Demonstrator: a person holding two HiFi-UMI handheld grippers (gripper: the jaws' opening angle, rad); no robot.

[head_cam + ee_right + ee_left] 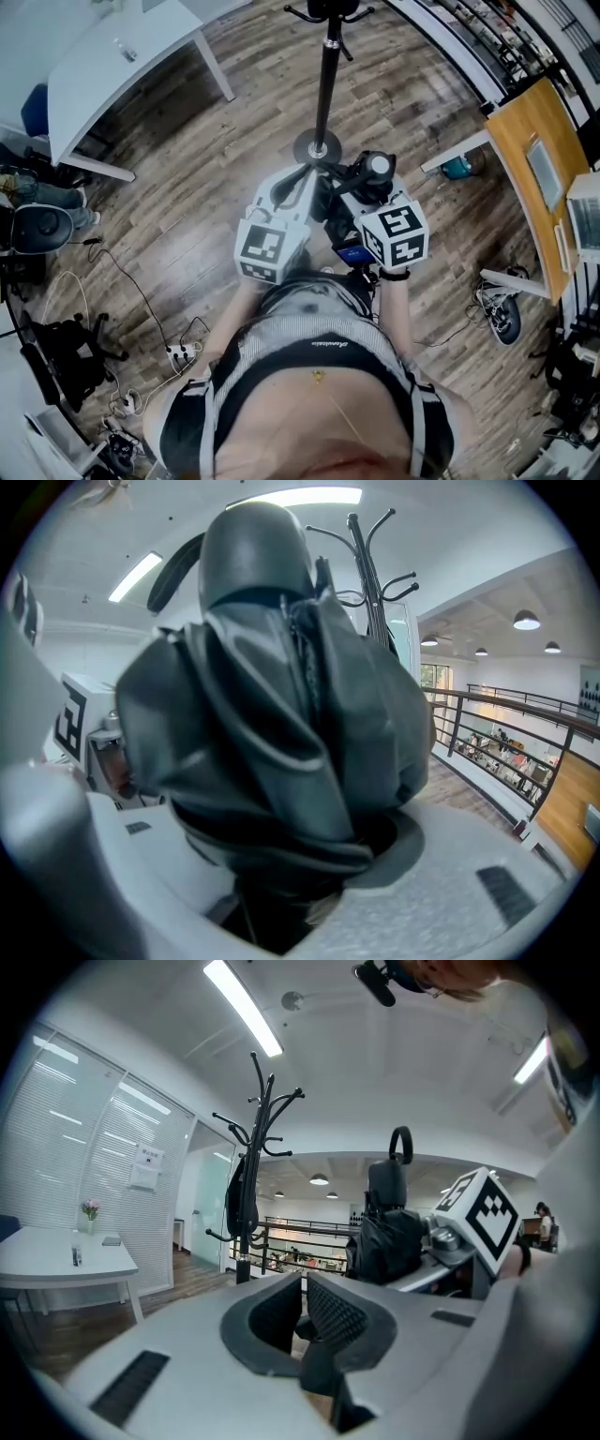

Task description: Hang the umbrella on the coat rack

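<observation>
The umbrella (pixel 281 714) was folded up and dark. It sat in the right tongs (pixel 309 864), which were squeezed shut on its fat cloth middle. It was in front of the coat rack (pixel 327 66), near it but not touching it, and lower than the hooks. The left tongs (pixel 302 1309) were closed with nothing in them, also in front of the coat rack, just beside the umbrella. I think the step in hand was bringing the umbrella up to the coat rack, and the hanging was not done yet. Next, I think the umbrella would need to go higher and closer to the coat rack, so that its strap loop (pixel 173 574) could slip over a free hook. The left tongs might have to help hold the loop open. Some things were hard to see. The cloth covered the tips of the right tongs. In the head view, the hooks of the coat rack were cut off at the top edge. A dark thing (pixel 239 1194) hung partway down the coat rack, and I could not tell what it was.
</observation>
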